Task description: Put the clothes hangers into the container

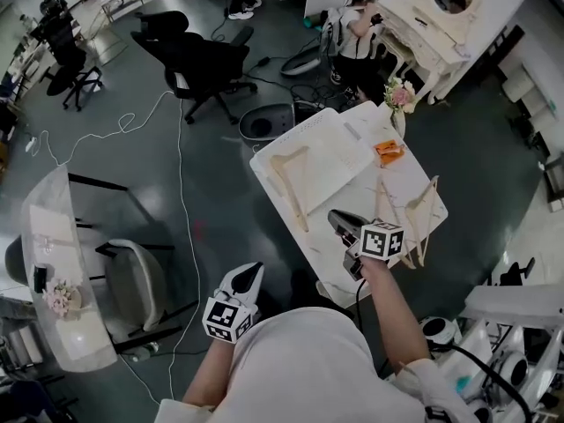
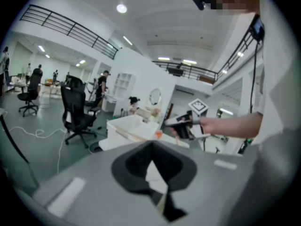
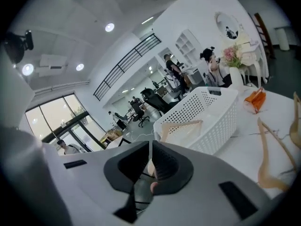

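A white perforated basket (image 1: 310,127) stands on the far left part of the white table (image 1: 404,176). One pale wooden hanger (image 1: 295,183) lies inside it, and the right gripper view shows the same hanger (image 3: 181,126) behind the basket's wall (image 3: 207,112). More wooden hangers (image 1: 423,203) lie on the table to the right. My right gripper (image 1: 335,216) hovers over the table's near edge, between the basket and those hangers, shut with nothing in it (image 3: 150,147). The left gripper (image 1: 256,270) is off the table near my body, also shut and holding nothing (image 2: 151,145).
An orange object (image 1: 389,152) and a vase of flowers (image 1: 399,95) sit at the table's far side. Black office chairs (image 1: 198,60) and a cable lie on the floor to the left. A white side table (image 1: 66,263) is at the near left. A person (image 1: 357,25) stands by a dresser beyond.
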Action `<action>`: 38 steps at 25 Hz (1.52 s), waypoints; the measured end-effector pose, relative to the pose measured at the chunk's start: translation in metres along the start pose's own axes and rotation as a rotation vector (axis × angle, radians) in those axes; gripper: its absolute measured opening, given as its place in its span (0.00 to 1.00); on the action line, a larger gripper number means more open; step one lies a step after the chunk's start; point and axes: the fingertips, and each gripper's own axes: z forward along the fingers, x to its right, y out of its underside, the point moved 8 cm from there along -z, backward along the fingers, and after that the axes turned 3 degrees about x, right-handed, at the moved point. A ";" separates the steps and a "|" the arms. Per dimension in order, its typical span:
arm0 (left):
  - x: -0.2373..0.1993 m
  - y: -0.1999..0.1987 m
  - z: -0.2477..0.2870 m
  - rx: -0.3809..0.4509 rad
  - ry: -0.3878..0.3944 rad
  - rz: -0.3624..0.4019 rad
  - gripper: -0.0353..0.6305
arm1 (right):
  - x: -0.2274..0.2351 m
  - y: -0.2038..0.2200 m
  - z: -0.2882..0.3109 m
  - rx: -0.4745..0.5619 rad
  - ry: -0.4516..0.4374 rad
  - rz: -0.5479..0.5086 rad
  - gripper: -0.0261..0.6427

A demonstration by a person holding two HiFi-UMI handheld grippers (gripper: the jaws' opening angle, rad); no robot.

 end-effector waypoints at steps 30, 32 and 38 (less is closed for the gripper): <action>0.026 0.000 -0.037 0.010 0.218 0.073 0.06 | -0.054 0.139 -0.142 0.245 0.239 -0.053 0.04; 0.028 0.006 -0.037 -0.005 0.241 0.073 0.06 | -0.054 0.150 -0.155 0.266 0.277 -0.042 0.04; 0.039 0.021 -0.024 -0.059 0.331 0.078 0.06 | -0.045 0.179 -0.211 0.350 0.421 0.050 0.04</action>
